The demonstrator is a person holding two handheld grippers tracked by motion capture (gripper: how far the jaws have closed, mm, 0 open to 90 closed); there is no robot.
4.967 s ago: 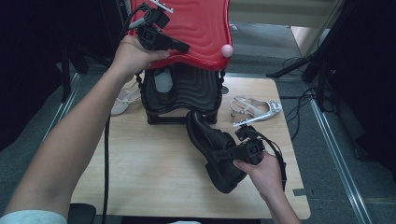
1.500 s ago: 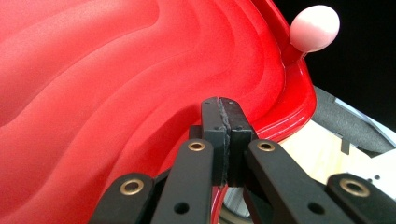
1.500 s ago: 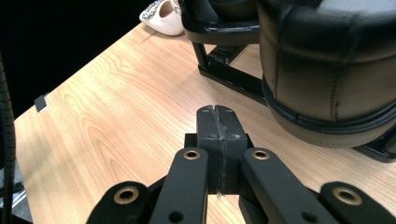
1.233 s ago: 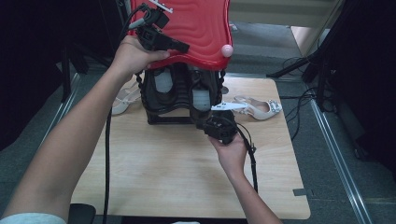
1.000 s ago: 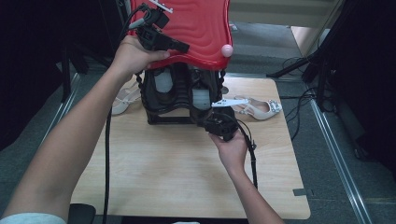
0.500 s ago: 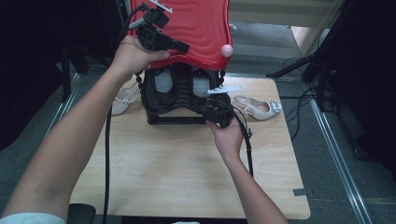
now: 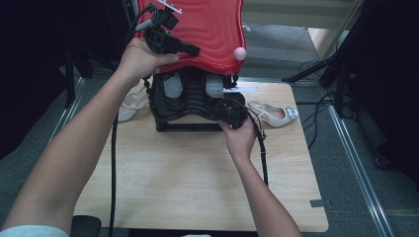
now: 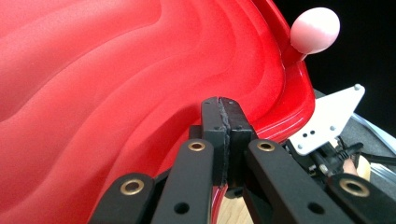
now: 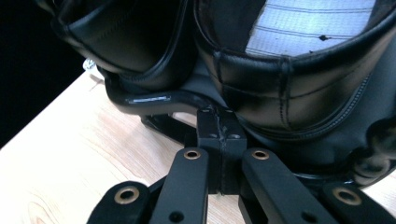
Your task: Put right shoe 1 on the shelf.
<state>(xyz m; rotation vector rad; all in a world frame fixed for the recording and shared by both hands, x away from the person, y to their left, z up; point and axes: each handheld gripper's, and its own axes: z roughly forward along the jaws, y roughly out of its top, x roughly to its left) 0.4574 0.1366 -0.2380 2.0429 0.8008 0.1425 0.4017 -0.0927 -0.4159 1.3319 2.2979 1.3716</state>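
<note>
A red wavy lid (image 7: 207,29) with a pink knob (image 7: 239,53) stands raised over a black shoe rack (image 7: 190,126). My left gripper (image 7: 192,49) is shut on the lid's lower rim (image 8: 261,126); in the left gripper view its jaws (image 8: 223,105) are pressed together against the red surface (image 8: 116,93). Two black shoes sit heel-out in the rack, one at the left (image 9: 126,37) and one at the right (image 9: 289,93) with a grey insole. My right gripper (image 7: 230,106) is shut with nothing between its jaws (image 9: 220,128). Its tips are against the rack's frame, just under the right shoe's heel.
A pale slingback heel with a sparkly toe (image 7: 274,113) lies right of the rack. Another pale shoe (image 7: 128,101) lies at its left. The wooden table (image 7: 197,187) stretches bare in front. Cables and a dark stand (image 7: 336,64) are on the floor at the right.
My right gripper brought a black shoe from the table's front right up to the rack and has crept closer to it over the last second. My left gripper kept the lid raised.
</note>
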